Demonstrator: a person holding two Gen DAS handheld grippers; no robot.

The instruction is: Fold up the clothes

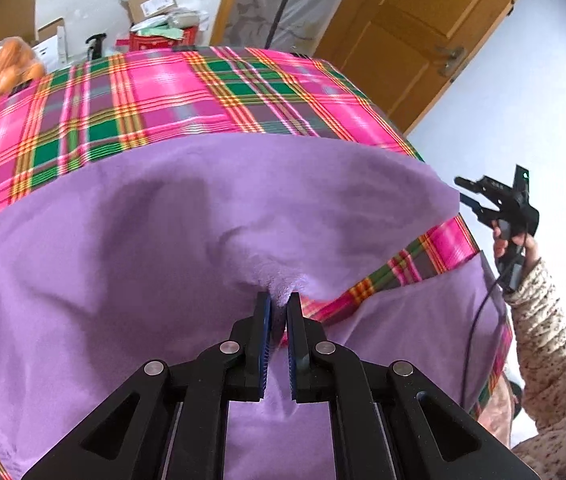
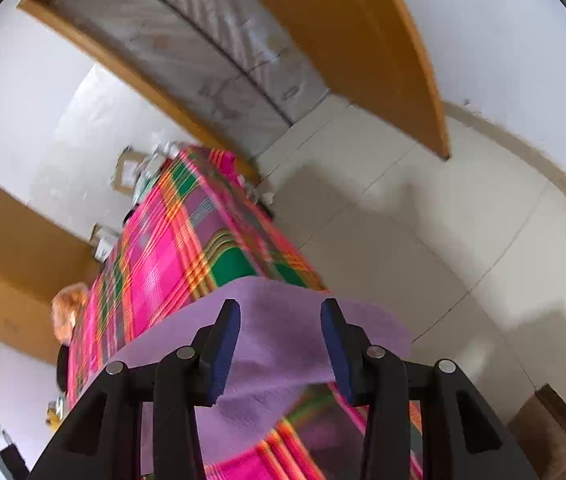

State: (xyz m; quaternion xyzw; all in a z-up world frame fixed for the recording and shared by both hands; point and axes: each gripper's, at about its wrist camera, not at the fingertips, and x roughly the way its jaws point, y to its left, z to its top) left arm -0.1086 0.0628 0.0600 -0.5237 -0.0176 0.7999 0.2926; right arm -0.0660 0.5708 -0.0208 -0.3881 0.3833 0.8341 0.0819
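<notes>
Covering the table is a pink and green plaid cloth point(image 1: 155, 92), and lying over its near half is the purple garment point(image 1: 123, 240), one fold hanging off the edge at four o'clock. Pinching a puckered ridge of that garment are the left tongs point(image 1: 278, 304), nearly closed on it. Standing wide and gripping nothing are the right tongs point(image 2: 281, 340), poised above the garment's corner.
</notes>
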